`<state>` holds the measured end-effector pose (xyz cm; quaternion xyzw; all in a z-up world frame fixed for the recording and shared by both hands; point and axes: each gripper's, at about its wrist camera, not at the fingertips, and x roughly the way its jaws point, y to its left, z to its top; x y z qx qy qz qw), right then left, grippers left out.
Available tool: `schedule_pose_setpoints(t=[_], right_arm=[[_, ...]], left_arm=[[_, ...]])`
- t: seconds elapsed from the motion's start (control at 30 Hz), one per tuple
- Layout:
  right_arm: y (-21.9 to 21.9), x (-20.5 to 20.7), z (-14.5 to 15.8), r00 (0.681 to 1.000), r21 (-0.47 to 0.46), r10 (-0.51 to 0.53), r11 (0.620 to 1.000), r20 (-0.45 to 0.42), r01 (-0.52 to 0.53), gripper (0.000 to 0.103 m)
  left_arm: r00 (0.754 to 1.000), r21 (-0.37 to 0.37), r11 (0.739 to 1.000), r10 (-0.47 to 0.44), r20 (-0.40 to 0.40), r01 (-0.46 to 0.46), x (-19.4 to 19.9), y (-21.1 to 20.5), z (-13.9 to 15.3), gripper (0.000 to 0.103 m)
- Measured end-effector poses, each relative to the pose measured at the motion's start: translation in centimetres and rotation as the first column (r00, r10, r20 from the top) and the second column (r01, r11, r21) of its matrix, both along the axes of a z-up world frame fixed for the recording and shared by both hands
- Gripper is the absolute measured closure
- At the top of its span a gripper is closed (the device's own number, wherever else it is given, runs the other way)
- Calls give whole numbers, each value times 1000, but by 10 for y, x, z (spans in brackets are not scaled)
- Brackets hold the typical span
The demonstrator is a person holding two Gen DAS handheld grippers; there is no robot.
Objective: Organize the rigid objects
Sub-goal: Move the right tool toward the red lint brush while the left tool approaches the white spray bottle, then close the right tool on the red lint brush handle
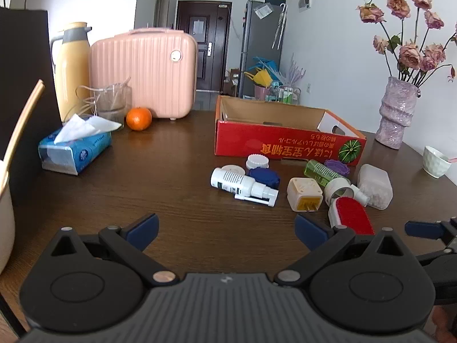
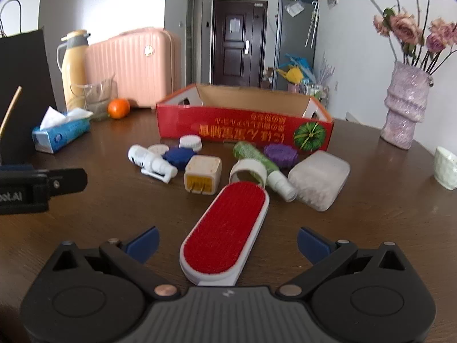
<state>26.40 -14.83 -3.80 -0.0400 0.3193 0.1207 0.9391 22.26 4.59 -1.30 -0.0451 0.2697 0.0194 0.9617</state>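
Note:
A red cardboard box [image 1: 285, 143] [image 2: 242, 128] stands open on the brown table. In front of it lie a white spray bottle [image 1: 240, 184] [image 2: 150, 161], a blue cap [image 1: 264, 177] [image 2: 178, 155], a cream plug adapter [image 1: 304, 194] [image 2: 202, 175], a green spray bottle [image 1: 322, 173] [image 2: 257, 157], a frosted container [image 1: 374, 185] [image 2: 320, 178] and a red lint brush [image 1: 352, 214] [image 2: 225, 228]. My left gripper [image 1: 227, 230] is open and empty, short of the pile. My right gripper [image 2: 227, 243] is open, with the brush's near end between its fingers.
A tissue pack [image 1: 74, 148], an orange [image 1: 139, 118], a glass jug [image 1: 112, 103], a yellow thermos [image 1: 71, 68] and a pink case [image 1: 142, 71] stand at the back left. A purple vase [image 1: 395, 111] and a white cup [image 1: 435, 161] stand right.

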Motion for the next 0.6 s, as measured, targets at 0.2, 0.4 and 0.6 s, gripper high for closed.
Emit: schedule_pose_setpoints(t=[0.2,0.4,0.6], right_arm=[[3,12,-13,999,5,-6,1000,-48,7,5],[8,15,-19,999,-12,-23,1000,-27,23,5],[15,16,-25,999,-61,-39,997,-26,37,22]], left_arm=[[1000,-20,1000,5,-31,-5,8,4,-8,0],[999,-17,1000,-1,-35,0,9,2,-11,0],[999,-18,1000,0,-37,-1,8,3,-12,0]])
